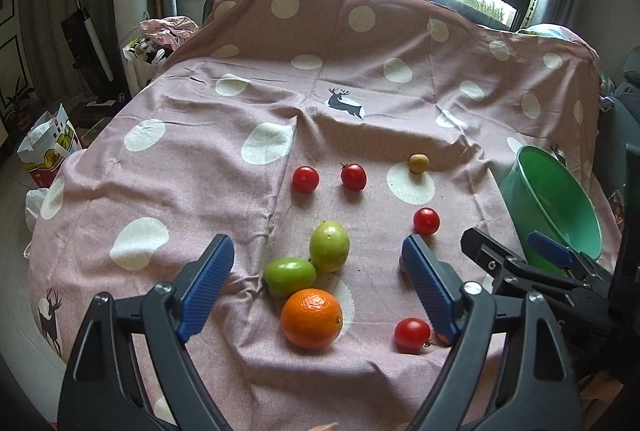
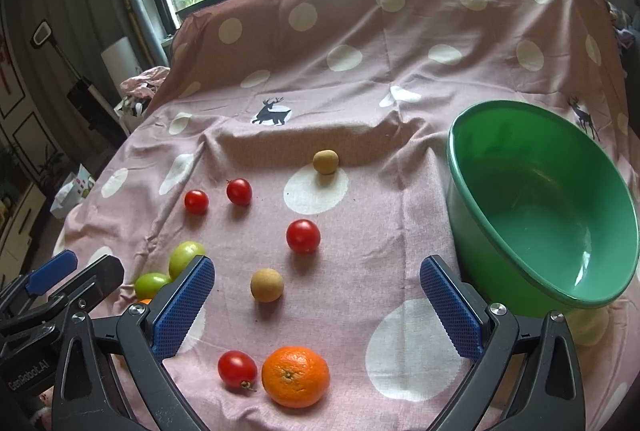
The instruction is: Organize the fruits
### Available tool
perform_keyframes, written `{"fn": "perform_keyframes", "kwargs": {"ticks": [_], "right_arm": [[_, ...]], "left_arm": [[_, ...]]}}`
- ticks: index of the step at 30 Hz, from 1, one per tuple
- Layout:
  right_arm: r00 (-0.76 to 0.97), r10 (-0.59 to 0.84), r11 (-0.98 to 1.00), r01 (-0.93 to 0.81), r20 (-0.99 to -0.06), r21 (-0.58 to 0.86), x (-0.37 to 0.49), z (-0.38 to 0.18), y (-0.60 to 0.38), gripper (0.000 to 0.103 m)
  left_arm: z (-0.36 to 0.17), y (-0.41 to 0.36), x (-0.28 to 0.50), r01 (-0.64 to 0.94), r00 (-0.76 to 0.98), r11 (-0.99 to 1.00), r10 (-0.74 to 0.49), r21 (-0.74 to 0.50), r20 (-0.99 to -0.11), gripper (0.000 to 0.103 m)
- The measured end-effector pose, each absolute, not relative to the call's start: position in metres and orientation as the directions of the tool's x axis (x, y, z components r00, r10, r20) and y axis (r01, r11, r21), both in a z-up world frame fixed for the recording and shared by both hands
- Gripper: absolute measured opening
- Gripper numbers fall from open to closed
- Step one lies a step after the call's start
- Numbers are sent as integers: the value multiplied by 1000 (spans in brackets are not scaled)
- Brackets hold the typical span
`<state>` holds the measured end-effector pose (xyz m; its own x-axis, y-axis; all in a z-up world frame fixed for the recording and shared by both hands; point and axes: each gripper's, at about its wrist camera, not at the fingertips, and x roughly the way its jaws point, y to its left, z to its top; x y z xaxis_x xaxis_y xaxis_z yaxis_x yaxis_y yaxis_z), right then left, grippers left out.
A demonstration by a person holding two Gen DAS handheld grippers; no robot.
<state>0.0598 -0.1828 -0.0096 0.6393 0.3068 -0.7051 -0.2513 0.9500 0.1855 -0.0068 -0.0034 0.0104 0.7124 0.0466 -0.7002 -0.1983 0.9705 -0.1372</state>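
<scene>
My left gripper is open above the pink spotted cloth. Two green fruits and an orange lie between its fingers, untouched. Several red tomatoes and a tan ball are spread farther back. My right gripper is also open and holds nothing. A second orange, a tomato and a tan ball lie between its fingers. The empty green bowl stands tilted just to its right.
A pale yellow fruit peeks out under the bowl's near side. The cloth rises over a chair back behind the fruit. Bags and a vacuum stand on the floor to the left. Windows fill the back wall.
</scene>
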Motion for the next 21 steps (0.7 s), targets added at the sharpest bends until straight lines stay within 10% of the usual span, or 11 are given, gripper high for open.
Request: {"fn": "perform_keyframes", "kwargs": {"ticks": [21], "right_arm": [[624,305,952,-230,-719,204,59,-9,-189,102]], "left_arm": [[4,17,-4,-226,678,951,-3,-212,-736,85]]}}
